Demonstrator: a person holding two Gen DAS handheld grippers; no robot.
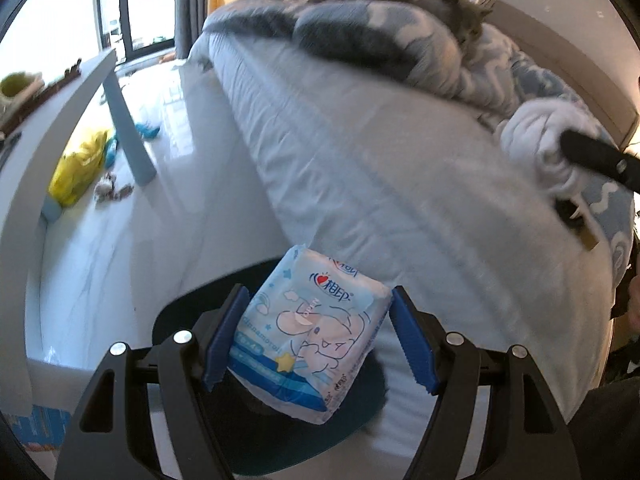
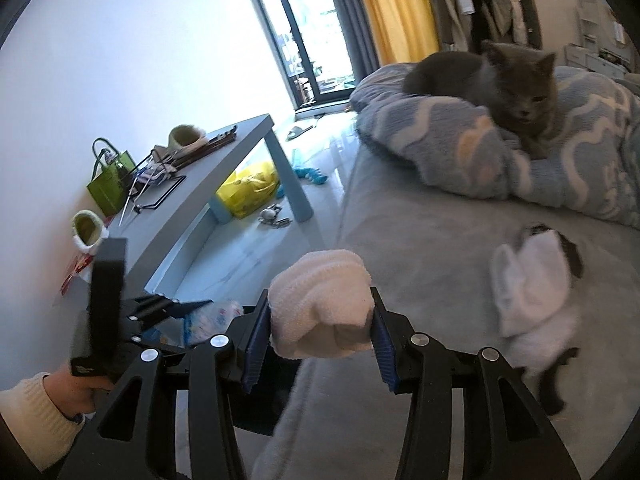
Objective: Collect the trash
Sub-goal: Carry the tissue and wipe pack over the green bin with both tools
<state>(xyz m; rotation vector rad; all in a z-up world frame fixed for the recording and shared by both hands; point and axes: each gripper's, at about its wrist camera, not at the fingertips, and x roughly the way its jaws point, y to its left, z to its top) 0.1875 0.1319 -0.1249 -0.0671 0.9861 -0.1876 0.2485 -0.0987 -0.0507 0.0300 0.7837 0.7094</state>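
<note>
My left gripper (image 1: 318, 340) holds a blue and white tissue pack (image 1: 310, 340) with a cartoon print between its blue pads, above a dark bin (image 1: 176, 320) beside the bed. My right gripper (image 2: 318, 340) is shut on a wad of white tissue (image 2: 320, 300) over the bed's edge. The left gripper and its pack also show in the right wrist view (image 2: 160, 312) at lower left. Another white wad (image 2: 532, 280) lies on the grey sheet to the right. In the left wrist view the right gripper's finger (image 1: 592, 156) shows against a white wad (image 1: 536, 136).
A grey cat (image 2: 516, 88) lies on the blue patterned blanket (image 2: 460, 152) on the bed (image 1: 380, 168). A grey low table (image 2: 224, 168) with a green bag, slippers and clutter stands left. A yellow bag (image 2: 248, 188) and small toys lie on the floor under it.
</note>
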